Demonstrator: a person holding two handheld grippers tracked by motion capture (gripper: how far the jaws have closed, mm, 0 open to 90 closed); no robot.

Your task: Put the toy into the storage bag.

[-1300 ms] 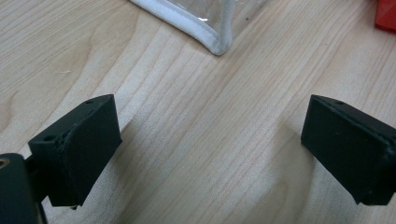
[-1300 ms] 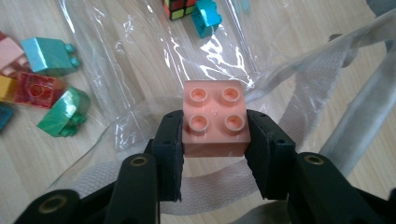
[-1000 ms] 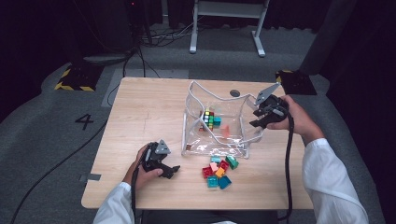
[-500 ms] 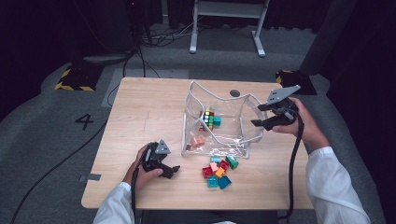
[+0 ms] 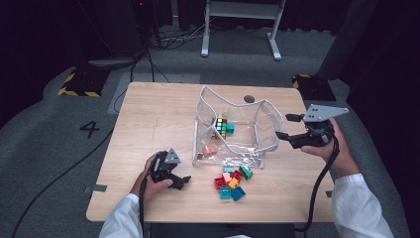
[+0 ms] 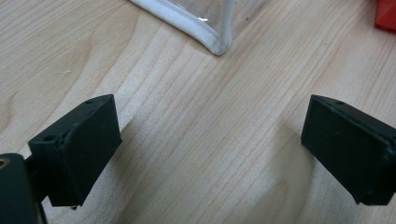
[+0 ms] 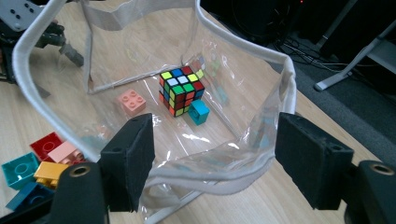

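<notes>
A clear bag (image 5: 247, 140) with white trim stands open mid-table. Inside lie a colour cube (image 5: 221, 125), a teal brick (image 5: 230, 129) and a pink brick (image 5: 209, 149). Loose bricks (image 5: 230, 181) are piled in front of it. My right gripper (image 5: 286, 126) hovers just right of the bag. Its jaws have just been opening and stand apart in the right gripper view (image 7: 215, 154). The bag's rim (image 7: 219, 179) sags between them, untouched, with the cube (image 7: 181, 91) beyond. My left gripper (image 5: 182, 181) rests open on the wood (image 6: 210, 149), near the bag's corner (image 6: 210, 39).
The wooden table (image 5: 148, 114) has a round cable hole (image 5: 248, 99) behind the bag. A red brick (image 6: 386, 14) peeks in at the top right of the left gripper view. Cables and a white stand (image 5: 240, 10) lie on the floor beyond.
The right gripper opened its jaws, let go of the bag's right rim and drew away to the right. The left gripper stayed put.
</notes>
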